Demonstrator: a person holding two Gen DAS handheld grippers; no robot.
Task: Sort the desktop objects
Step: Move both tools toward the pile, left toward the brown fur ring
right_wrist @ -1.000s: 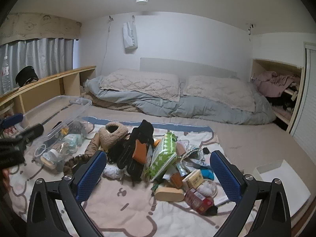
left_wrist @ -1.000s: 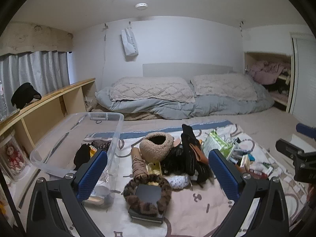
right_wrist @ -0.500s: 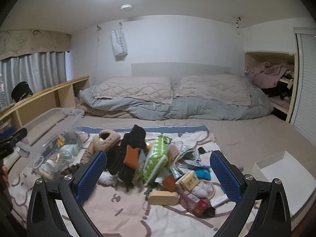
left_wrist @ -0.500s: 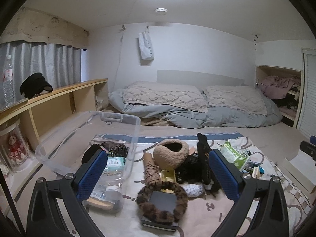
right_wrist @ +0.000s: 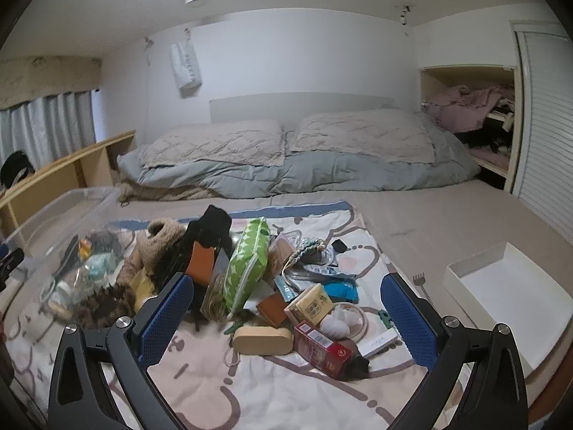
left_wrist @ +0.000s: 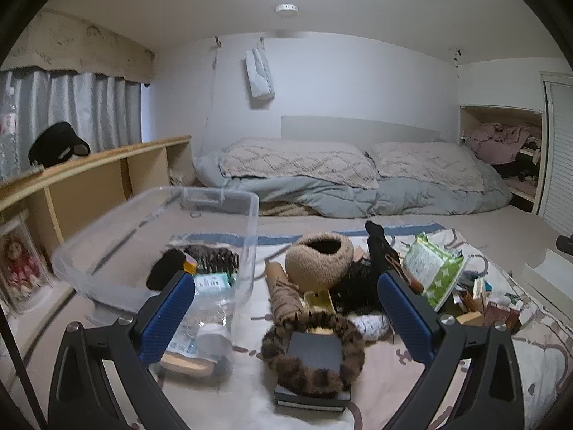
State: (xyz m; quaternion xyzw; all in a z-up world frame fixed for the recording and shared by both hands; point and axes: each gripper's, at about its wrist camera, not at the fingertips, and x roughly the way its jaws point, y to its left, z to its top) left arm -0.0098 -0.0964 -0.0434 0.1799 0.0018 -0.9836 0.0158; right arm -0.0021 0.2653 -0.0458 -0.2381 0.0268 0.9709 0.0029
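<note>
A pile of loose objects lies on a patterned cloth (right_wrist: 222,390). In the left wrist view I see a furry scrunchie (left_wrist: 311,326) on a dark box (left_wrist: 315,353), a fuzzy tan pouch (left_wrist: 318,263), black gloves (left_wrist: 379,251) and a green packet (left_wrist: 433,272). My left gripper (left_wrist: 286,319) is open and empty above the scrunchie. In the right wrist view a tan case (right_wrist: 261,338), a red box (right_wrist: 322,349), a yellow box (right_wrist: 313,302) and the green packet (right_wrist: 249,261) lie between the fingers. My right gripper (right_wrist: 286,319) is open and empty.
A clear plastic bin (left_wrist: 157,236) with several items in it stands left of the pile; it also shows in the right wrist view (right_wrist: 53,236). A white open box (right_wrist: 508,283) sits at the right. A bed with grey bedding (right_wrist: 304,172) and a wooden shelf (left_wrist: 89,186) lie beyond.
Both grippers have turned and shifted, so the views swing: the left view shows more of the bin, the right view more of the white box. Both stay open and empty.
</note>
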